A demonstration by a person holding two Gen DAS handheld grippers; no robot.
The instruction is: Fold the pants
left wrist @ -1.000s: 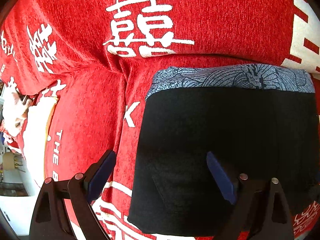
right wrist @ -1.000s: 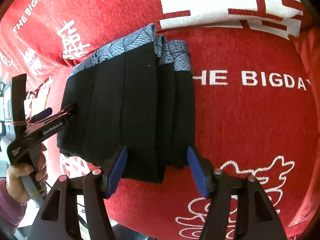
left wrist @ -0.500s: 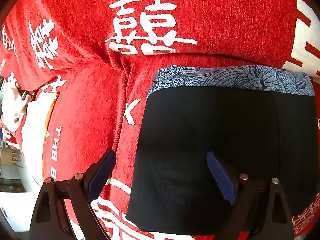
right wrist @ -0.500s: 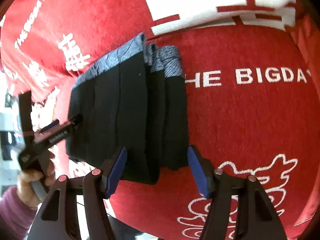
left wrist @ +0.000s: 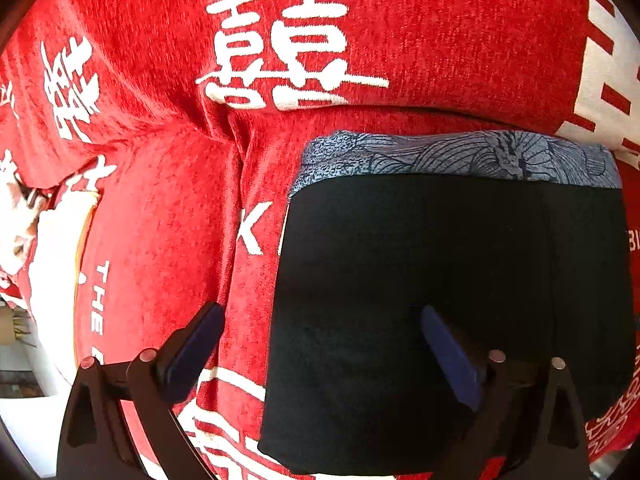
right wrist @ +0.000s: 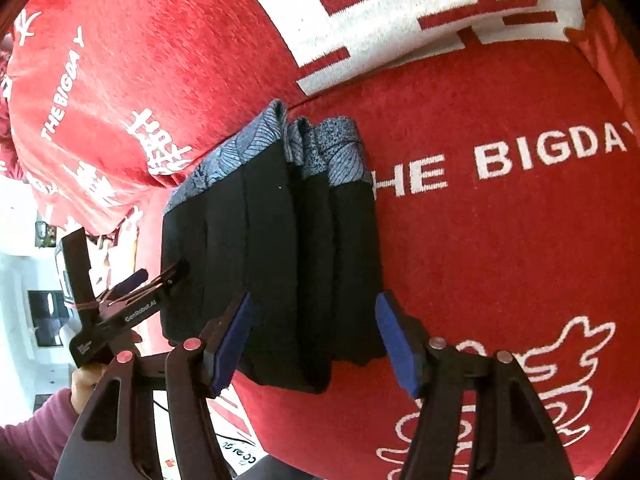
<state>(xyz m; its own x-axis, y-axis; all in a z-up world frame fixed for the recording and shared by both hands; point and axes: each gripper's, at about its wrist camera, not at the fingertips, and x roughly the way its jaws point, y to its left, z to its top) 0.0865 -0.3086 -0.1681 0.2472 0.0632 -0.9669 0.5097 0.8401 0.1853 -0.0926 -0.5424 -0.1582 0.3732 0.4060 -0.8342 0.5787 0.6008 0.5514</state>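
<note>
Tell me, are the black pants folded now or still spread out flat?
Folded. The black pants lie as a compact stack on the red cover; several layers show along one side, and the patterned waistband is doubled over itself.

A red sofa cover (left wrist: 152, 240) of nubby woven cloth fills both views, stretched over a seat cushion (right wrist: 500, 248) and a back cushion (left wrist: 440, 32). White Chinese characters (left wrist: 284, 48) are woven into the back cushion, and the white words "THE BIGDAY" (right wrist: 520, 160) run across the seat. A white outlined figure (right wrist: 500, 392) sits near the seat's front edge. At far left, a bright white room (right wrist: 24, 280) shows, blurred.
</note>
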